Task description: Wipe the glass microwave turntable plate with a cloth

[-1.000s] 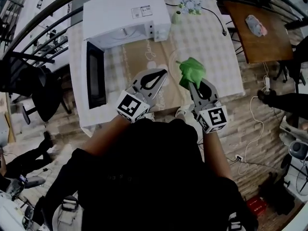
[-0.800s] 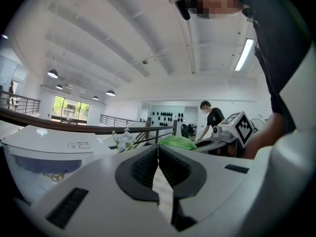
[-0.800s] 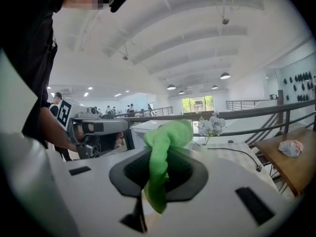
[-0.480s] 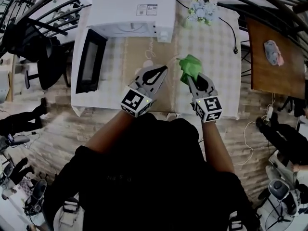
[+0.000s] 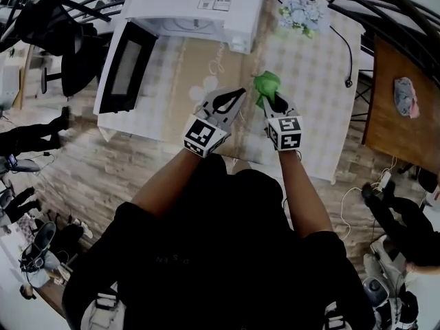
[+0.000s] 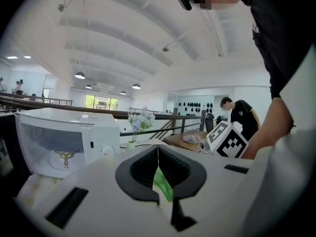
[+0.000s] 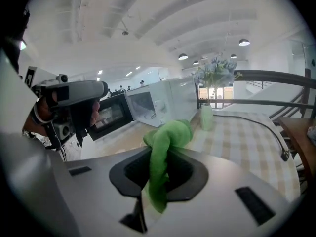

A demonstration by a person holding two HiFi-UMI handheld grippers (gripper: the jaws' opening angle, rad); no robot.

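Observation:
My right gripper [image 5: 271,99] is shut on a bunched green cloth [image 5: 266,84], which hangs out over its jaws [image 7: 168,135]. Just to its left, my left gripper [image 5: 237,95] points toward the cloth with its jaws pressed together [image 6: 158,154]. It seems to pinch the rim of the glass turntable plate, but the clear glass hardly shows in any view. A sliver of green shows between the left jaws. Both grippers are held over the checked table [image 5: 316,108] in front of the white microwave [image 5: 199,5].
The microwave door [image 5: 124,67] hangs open at the left, and the bare turntable hub [image 6: 64,157] shows inside. A vase of pale flowers [image 5: 302,12] and a black cable [image 5: 347,47] lie at the table's far right. A brown side table [image 5: 405,108] stands further right.
The head view has swung, so the table sits higher and more tilted in the picture. Both grippers stay close together, the cloth still in the right one.

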